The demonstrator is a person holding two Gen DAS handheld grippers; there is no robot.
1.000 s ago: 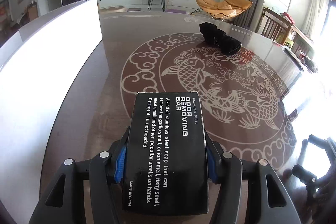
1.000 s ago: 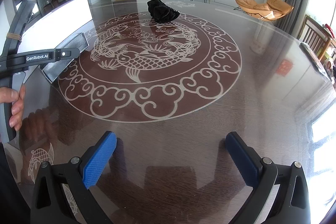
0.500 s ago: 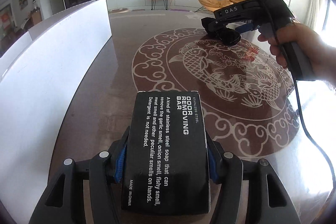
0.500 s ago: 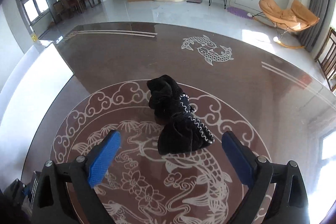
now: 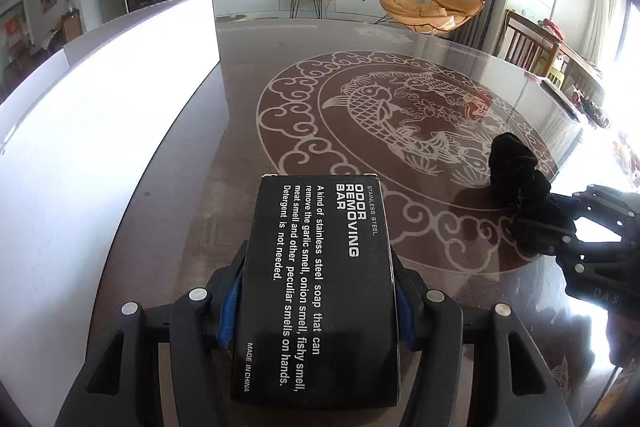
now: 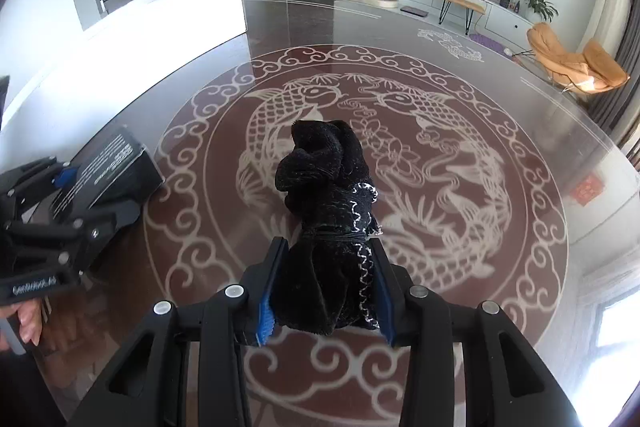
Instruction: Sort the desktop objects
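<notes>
Left wrist view: my left tongs (image 5: 318, 301) hold a black box (image 5: 320, 283) printed "ODOR REMOVING BAR", the blue pads pressed against its two long sides, with the far end of the box pointing out over the tabletop (image 5: 192, 195). To the left of the box a tall white panel (image 5: 100, 115) stands along the tabletop's left edge. The glossy dark surface carries a round fish-and-cloud pattern (image 5: 400, 131) in its middle. At the right edge of this view my right tongs (image 5: 548, 227) show as a dark frame with a black fabric bundle (image 5: 516, 171) sticking out past the tips, over the near right part of the pattern. In the right wrist view those tongs (image 6: 324, 297) have just been closing and now pinch the lower end of the black fabric bundle (image 6: 324, 187), which has silvery stitching down one side; its upper end reaches toward the middle of the pattern. Whether the bundle touches the tabletop I cannot tell. At the left of that view my left tongs (image 6: 90, 187) and the box (image 6: 108, 171) sit near the tabletop's left edge.
</notes>
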